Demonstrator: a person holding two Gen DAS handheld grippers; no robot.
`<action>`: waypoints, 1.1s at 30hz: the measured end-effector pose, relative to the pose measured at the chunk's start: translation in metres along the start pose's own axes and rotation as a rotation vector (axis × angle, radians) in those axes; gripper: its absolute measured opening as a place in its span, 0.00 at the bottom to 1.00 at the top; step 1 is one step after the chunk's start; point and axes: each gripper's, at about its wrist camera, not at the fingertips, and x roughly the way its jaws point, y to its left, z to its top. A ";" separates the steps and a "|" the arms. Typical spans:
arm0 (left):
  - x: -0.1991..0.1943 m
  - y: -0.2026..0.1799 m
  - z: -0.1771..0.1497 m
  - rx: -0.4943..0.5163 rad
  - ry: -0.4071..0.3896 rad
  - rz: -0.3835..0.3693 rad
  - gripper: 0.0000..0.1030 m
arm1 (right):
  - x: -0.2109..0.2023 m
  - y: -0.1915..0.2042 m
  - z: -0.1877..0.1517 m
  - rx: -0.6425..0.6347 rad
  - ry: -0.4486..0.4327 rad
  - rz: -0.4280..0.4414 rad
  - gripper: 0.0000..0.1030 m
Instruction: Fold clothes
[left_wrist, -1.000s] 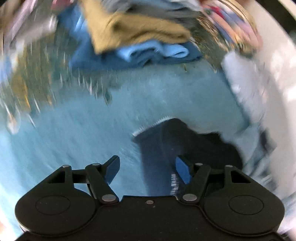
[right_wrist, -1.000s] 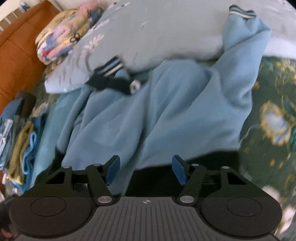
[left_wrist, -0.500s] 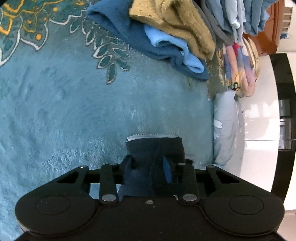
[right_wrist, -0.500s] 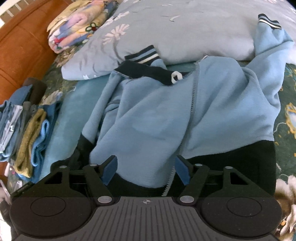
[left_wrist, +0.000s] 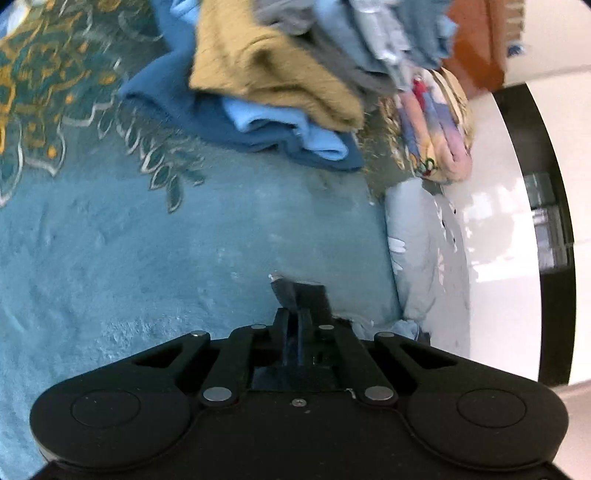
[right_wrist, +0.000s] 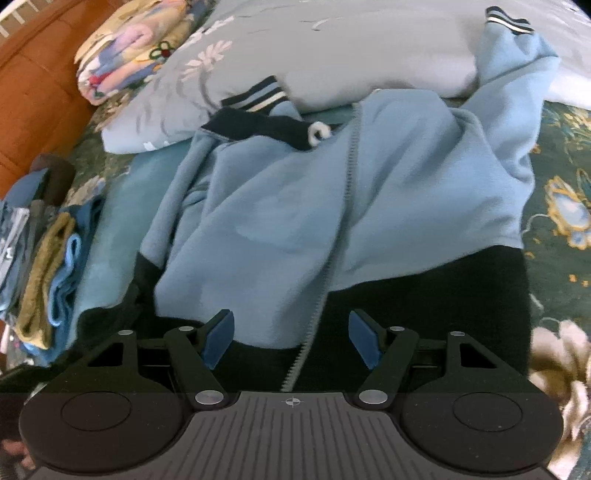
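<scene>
Teal plush blanket (left_wrist: 155, 258) with a gold and green flower pattern covers the bed, and behind it stands a brown wooden headboard (right_wrist: 33, 92). On the blanket lies a light blue zip jacket (right_wrist: 295, 206), spread open and wrinkled, with a dark hem (right_wrist: 424, 295) along its near edge and a dark collar (right_wrist: 258, 125) at the far side. One striped cuff (right_wrist: 508, 18) rests up on the grey flowered pillow (right_wrist: 332, 48); the other striped cuff (right_wrist: 258, 98) lies just beside the collar, against the pillow.

The left gripper (left_wrist: 295, 317) is closed on a dark corner of the hem (left_wrist: 301, 295), which sticks out a little past the fingertips, above the blanket. The right gripper (right_wrist: 291, 332) is wide apart, with its blue pads (right_wrist: 219, 338) on both sides of the zipper (right_wrist: 314, 314), over the dark hem; I cannot tell if they touch the cloth.

A pile of folded clothes (left_wrist: 280, 74) lies well apart from the jacket, with a mustard piece on top of blue ones. Near the pillow rests a folded colourful quilt (right_wrist: 125, 62).
</scene>
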 end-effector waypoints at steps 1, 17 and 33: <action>-0.002 -0.003 0.000 0.014 -0.001 -0.006 0.01 | -0.001 -0.003 0.001 0.003 -0.005 -0.003 0.64; -0.006 -0.006 -0.017 0.118 0.113 0.122 0.10 | -0.013 -0.045 0.043 0.057 -0.090 -0.073 0.64; 0.034 0.011 0.022 0.030 0.148 0.207 0.41 | 0.078 0.143 0.092 -0.366 0.032 0.054 0.65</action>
